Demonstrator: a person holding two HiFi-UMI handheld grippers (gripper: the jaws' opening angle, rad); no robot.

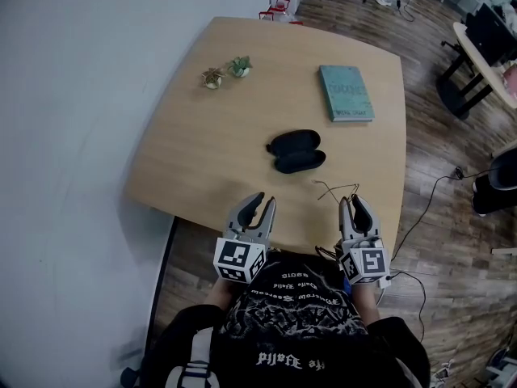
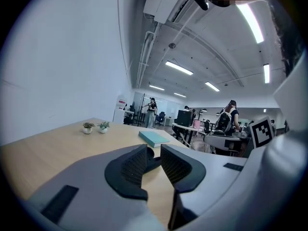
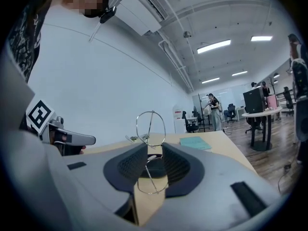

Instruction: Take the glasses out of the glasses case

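My right gripper (image 1: 354,206) pinches the wire glasses (image 3: 150,129) by the bridge; left gripper (image 1: 262,202) narrow, empty. I'd lower them gently onto the bench (image 1: 202,160) beside the open case (image 1: 296,152).

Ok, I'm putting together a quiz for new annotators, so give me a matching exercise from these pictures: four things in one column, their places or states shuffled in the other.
Things:
1. glasses
2. glasses case
3. book
4. potted plants

Places or states:
A. lies open in the middle of the table
B. stand at the far left of the table
C. clamped between the jaws of the right gripper
D. lies flat and closed at the far right of the table

Pairs: 1-C, 2-A, 3-D, 4-B
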